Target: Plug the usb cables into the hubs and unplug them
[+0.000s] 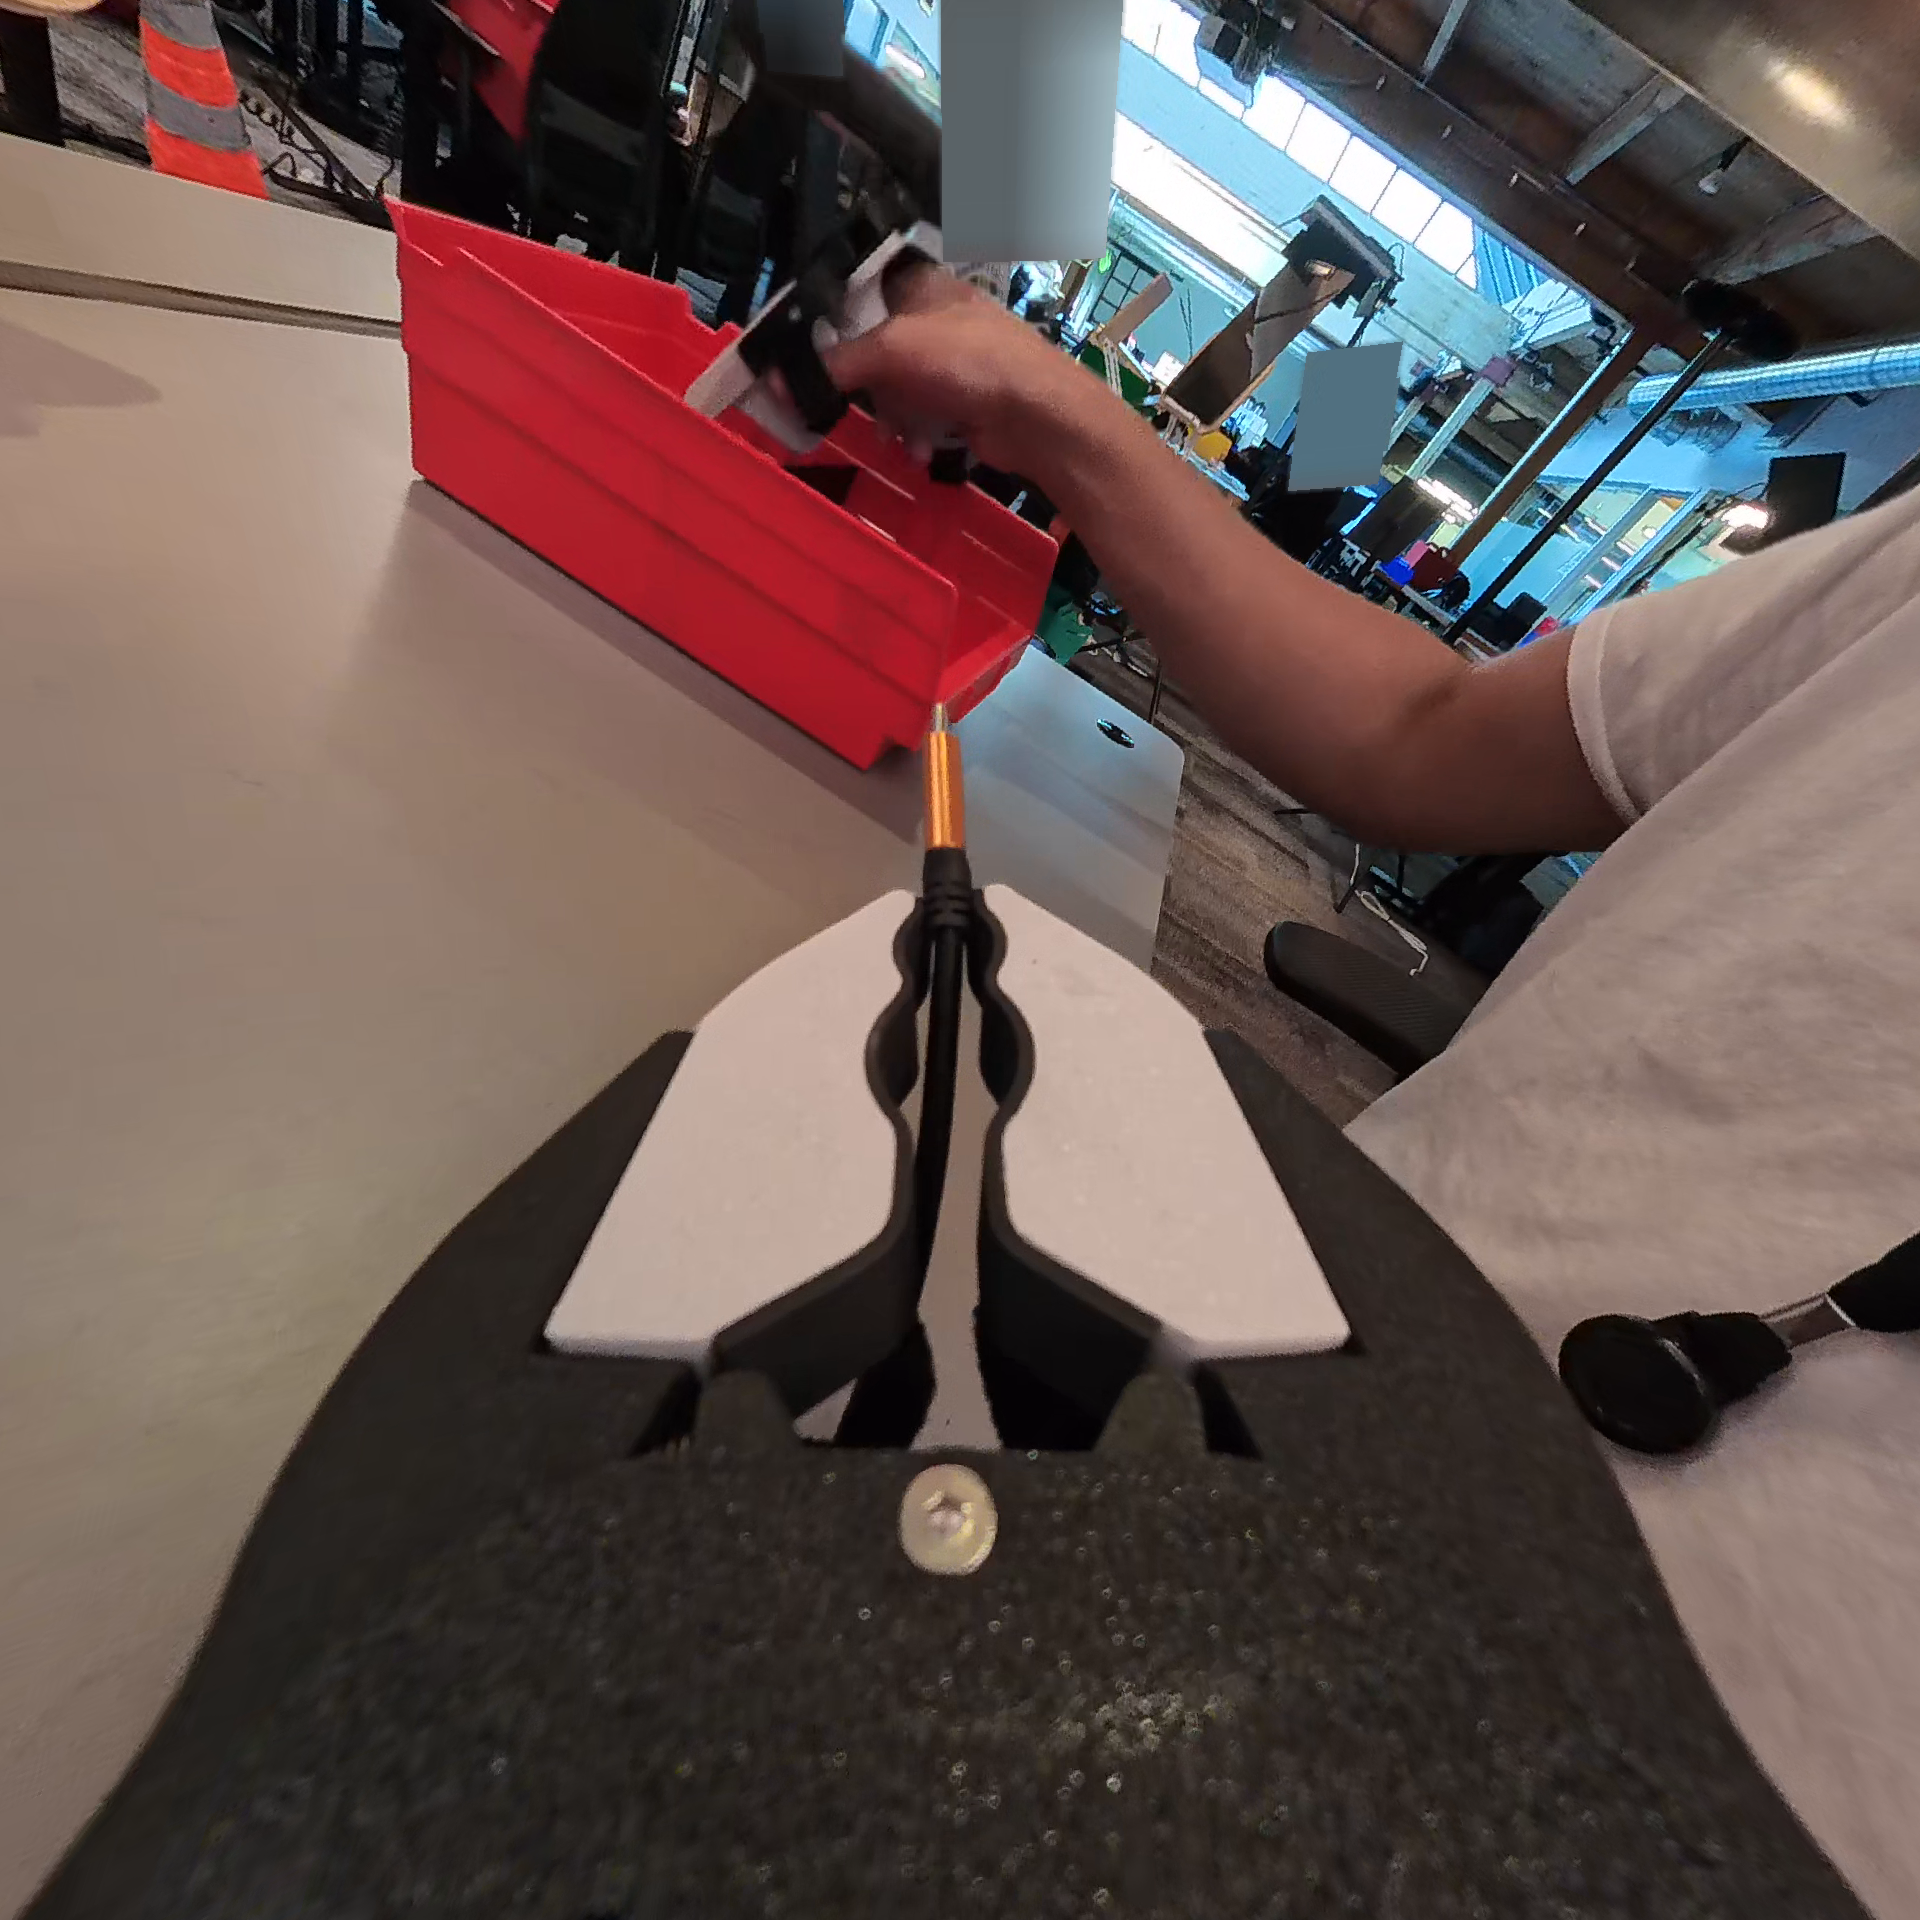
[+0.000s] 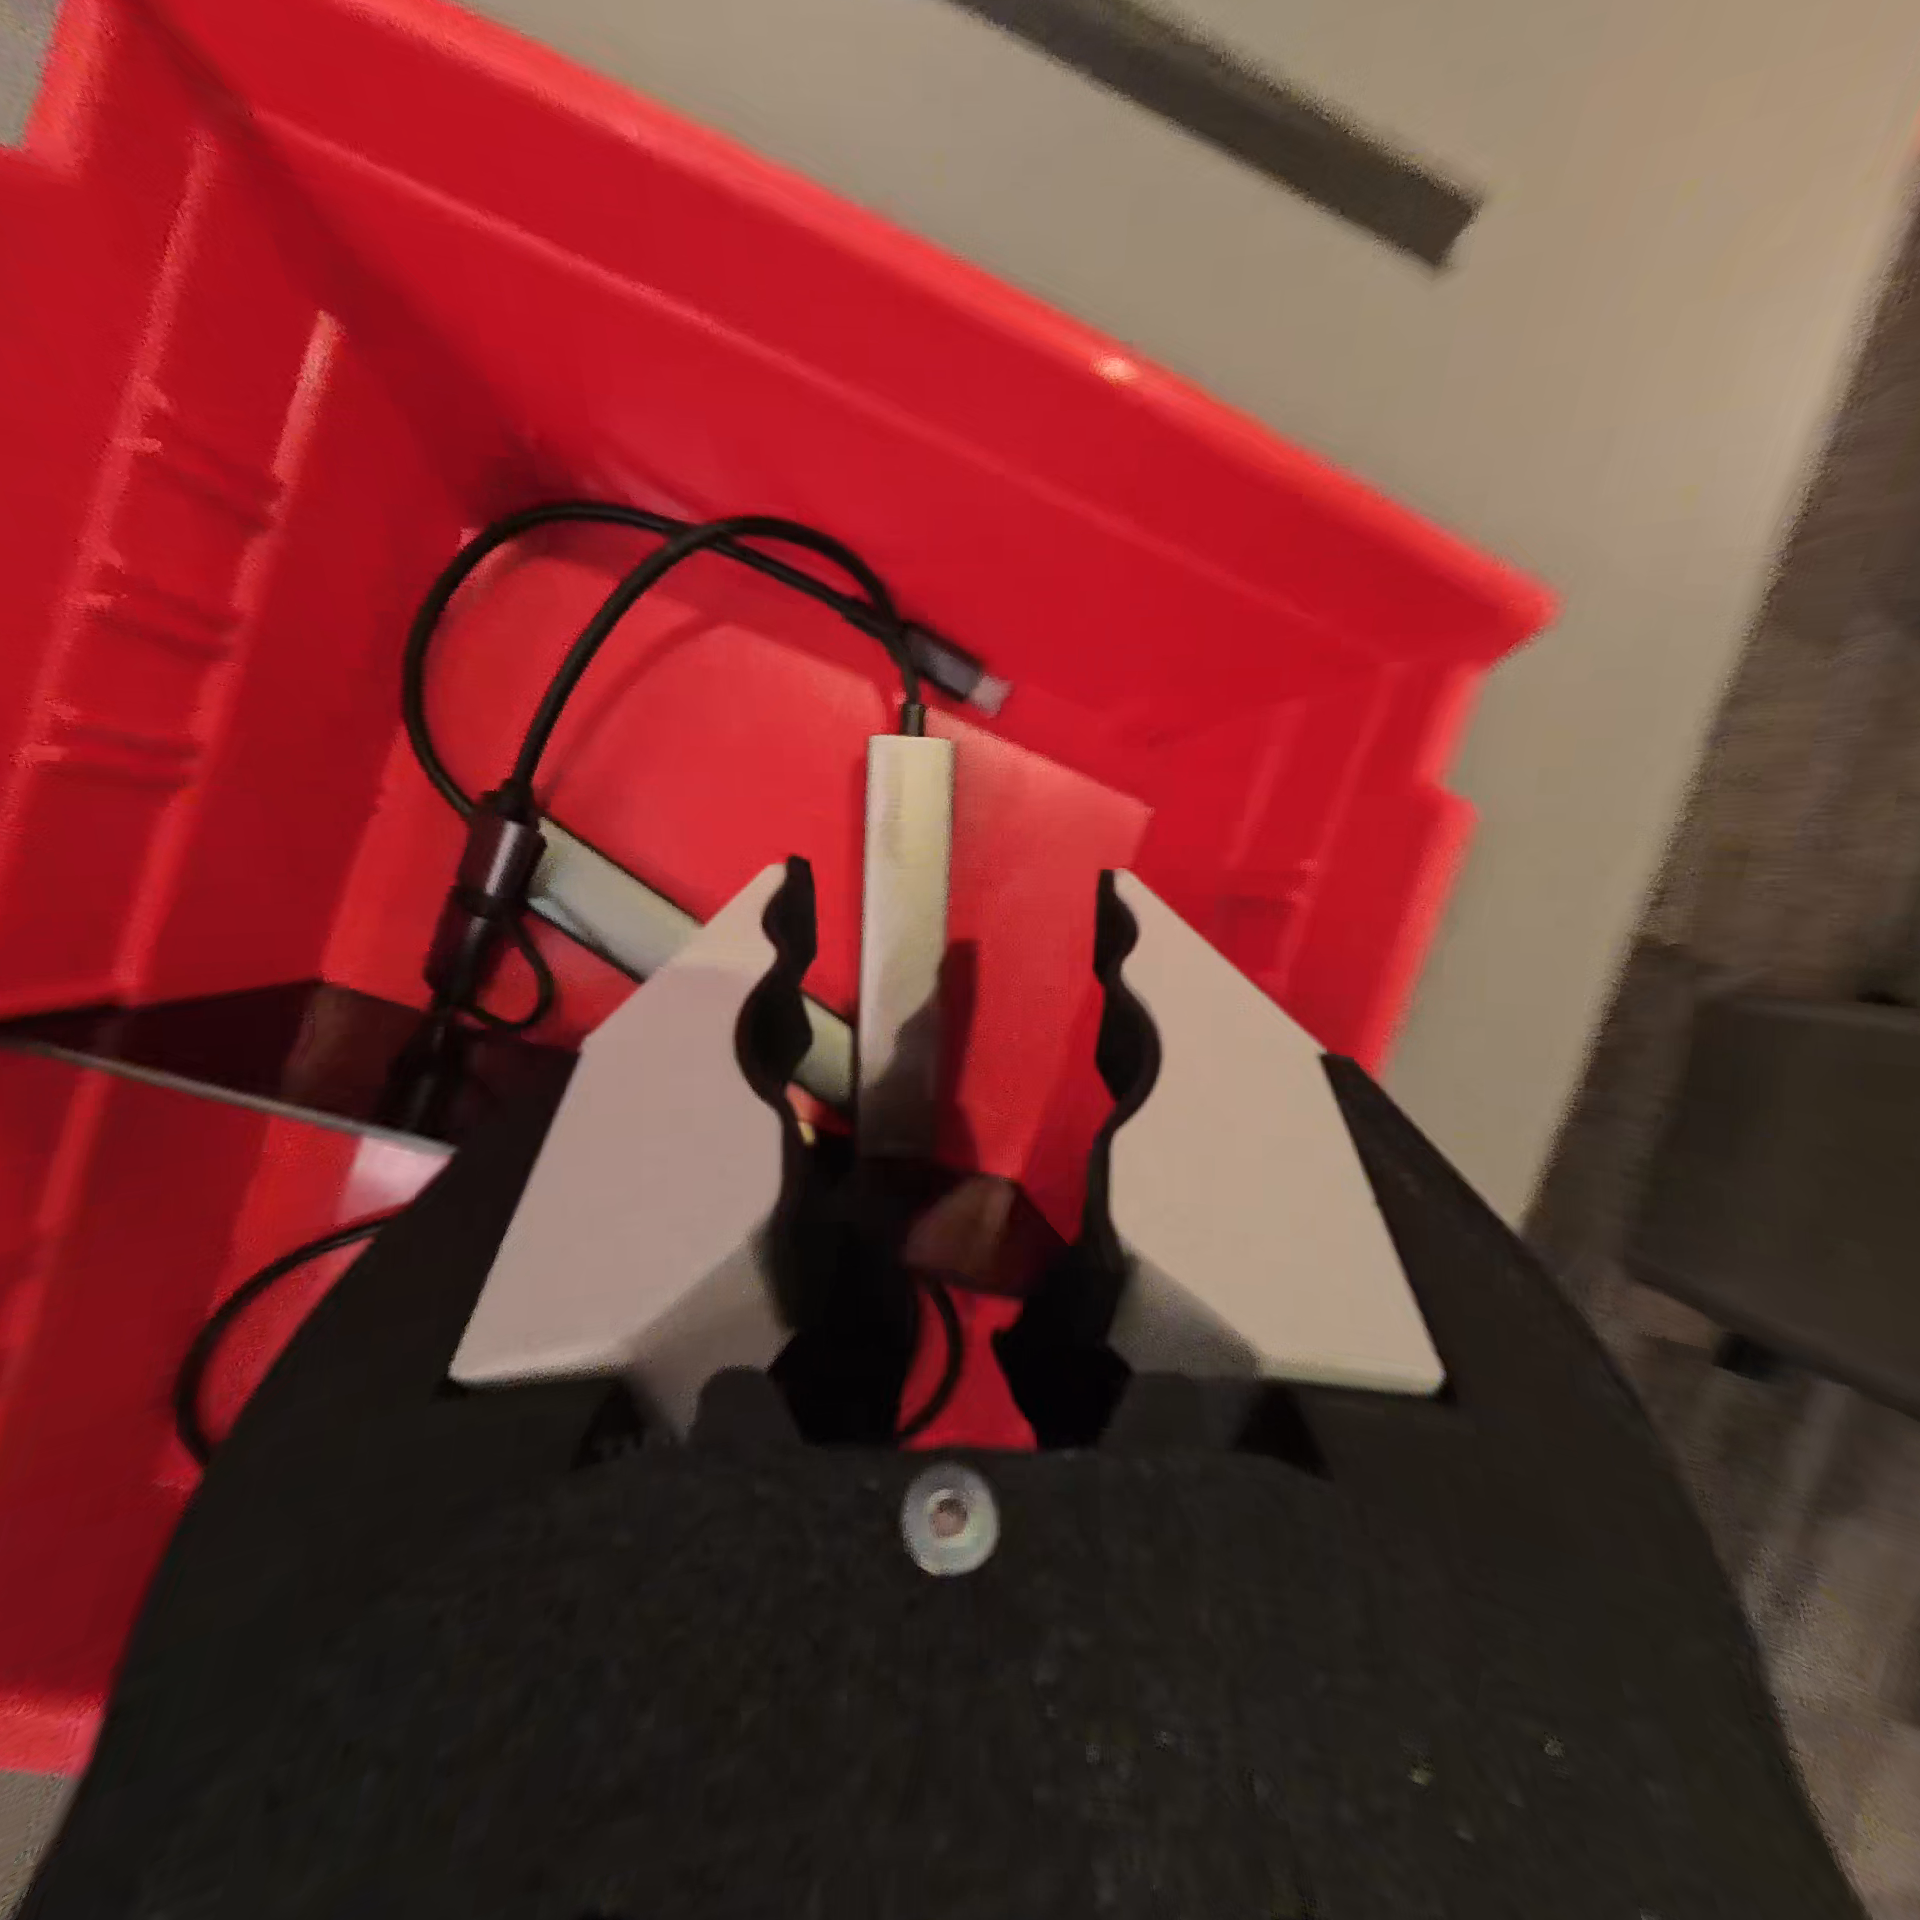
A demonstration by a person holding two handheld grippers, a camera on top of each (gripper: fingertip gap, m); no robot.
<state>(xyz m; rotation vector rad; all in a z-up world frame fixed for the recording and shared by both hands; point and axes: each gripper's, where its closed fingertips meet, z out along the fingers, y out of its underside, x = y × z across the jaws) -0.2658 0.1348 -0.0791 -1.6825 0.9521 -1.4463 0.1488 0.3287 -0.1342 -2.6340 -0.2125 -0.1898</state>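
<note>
A thin black usb cable with an orange metal connector sleeve point(image 1: 945, 790) is clamped between the white, wavy-edged fingers of the left gripper point(image 1: 951, 914), just behind the strain relief. The grip appears chosen so that the plug juts free ahead of the fingertips and can be steered into a port. The cable's long axis runs along the fingers, and its small metal tip points toward 12 o'clock in the left wrist view, at the near corner of the red plastic bin point(image 1: 665, 499) on the pale grey table point(image 1: 260, 831).

In the right wrist view, the right gripper point(image 2: 951, 914) is held over the bin with its fingers spread apart and nothing between them. It seems to be lined up for a slim silver usb hub point(image 2: 904, 883) that lies on the bin floor between the fingertips, its long axis toward 12 o'clock, with its own black lead leaving the far end. A second silver hub point(image 2: 613, 914) lies at 10 o'clock, slanted and partly hidden behind the left-hand finger; a dark plug point(image 2: 951, 670) rests loose at 12 o'clock. The picture is blurred, so the ports cannot be made out.

The hub is judged to need lifting out and steadying before the orange-sleeved plug can be brought to it; no plugging has been done yet
</note>
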